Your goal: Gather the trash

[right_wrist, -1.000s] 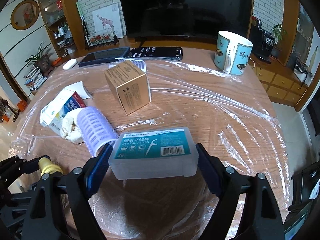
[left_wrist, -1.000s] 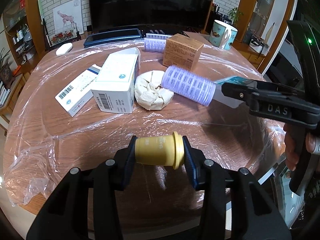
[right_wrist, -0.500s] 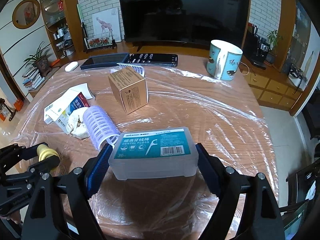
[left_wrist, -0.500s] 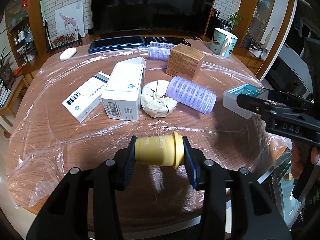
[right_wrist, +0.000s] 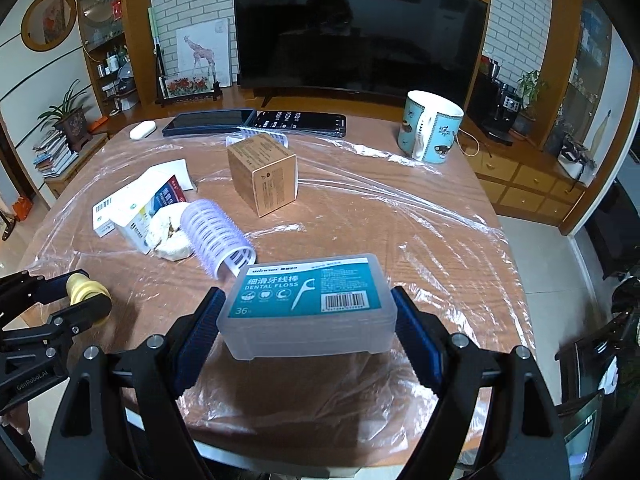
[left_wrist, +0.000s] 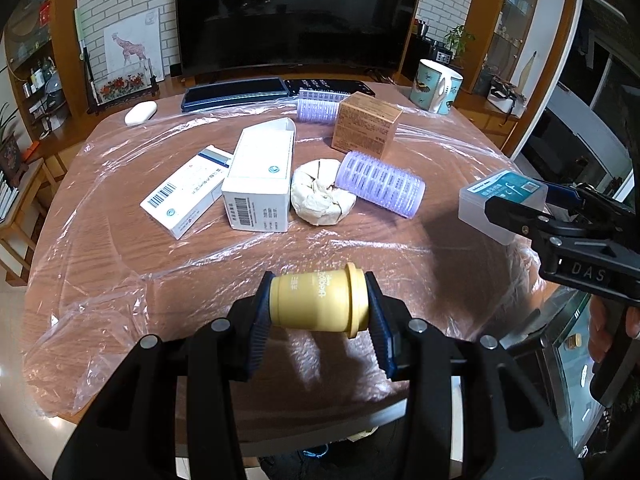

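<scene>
My left gripper (left_wrist: 318, 308) is shut on a small yellow bottle (left_wrist: 316, 304), held sideways above the table's near edge; it also shows in the right wrist view (right_wrist: 82, 290). My right gripper (right_wrist: 308, 312) is shut on a clear dental floss box (right_wrist: 308, 304) with a teal label, held above the table's near right side; the box shows at the right of the left wrist view (left_wrist: 500, 204). On the plastic-covered table (left_wrist: 120, 240) lie two white cartons (left_wrist: 260, 180), a crumpled paper wad (left_wrist: 320, 196), purple hair rollers (left_wrist: 380, 184) and a brown carton (left_wrist: 366, 126).
A teal mug (right_wrist: 430, 132) stands at the far right. A tablet (left_wrist: 232, 94), a dark phone (right_wrist: 300, 120) and a white earbud case (left_wrist: 140, 112) lie at the far edge. A TV (right_wrist: 360, 40) and cabinets stand behind.
Both grippers have pulled back and up from the table with their objects still held. The items on the table have not moved.
</scene>
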The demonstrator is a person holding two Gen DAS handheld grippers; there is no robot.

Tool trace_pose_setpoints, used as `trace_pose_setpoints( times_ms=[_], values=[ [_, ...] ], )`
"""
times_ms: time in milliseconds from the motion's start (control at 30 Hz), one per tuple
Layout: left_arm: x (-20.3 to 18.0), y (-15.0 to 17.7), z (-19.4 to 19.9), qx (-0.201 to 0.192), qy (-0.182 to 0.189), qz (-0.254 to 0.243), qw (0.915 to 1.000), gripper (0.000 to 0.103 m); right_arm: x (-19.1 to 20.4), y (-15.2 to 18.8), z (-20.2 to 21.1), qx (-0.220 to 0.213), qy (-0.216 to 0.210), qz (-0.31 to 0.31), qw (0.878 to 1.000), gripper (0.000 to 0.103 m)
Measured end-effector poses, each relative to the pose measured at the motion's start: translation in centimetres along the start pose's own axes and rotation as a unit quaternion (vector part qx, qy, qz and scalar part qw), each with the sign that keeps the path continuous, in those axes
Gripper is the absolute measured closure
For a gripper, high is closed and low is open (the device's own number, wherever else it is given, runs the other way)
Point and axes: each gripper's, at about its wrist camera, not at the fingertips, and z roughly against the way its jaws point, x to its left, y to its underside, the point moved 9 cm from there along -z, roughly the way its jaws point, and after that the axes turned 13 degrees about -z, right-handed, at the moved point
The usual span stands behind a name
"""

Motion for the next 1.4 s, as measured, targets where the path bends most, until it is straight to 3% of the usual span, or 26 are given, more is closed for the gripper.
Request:
trace_pose_setpoints(
  times_ms=[800, 1400],
  values=[
    [0.0, 2.9, 3.4, -0.016, 0.043, -0.059, 0.9972, 0.058, 3.9, 5.1, 4.4, -0.004, 0.023, -0.017, 1.000, 0.022],
    [-2.7, 6.9, 6.9, -0.011, 0.010, -0.036, 0.9992, 0.058, 4.0, 10.2, 8.6, 0.011, -0.028, 0.024, 0.999, 0.022]
  ],
)
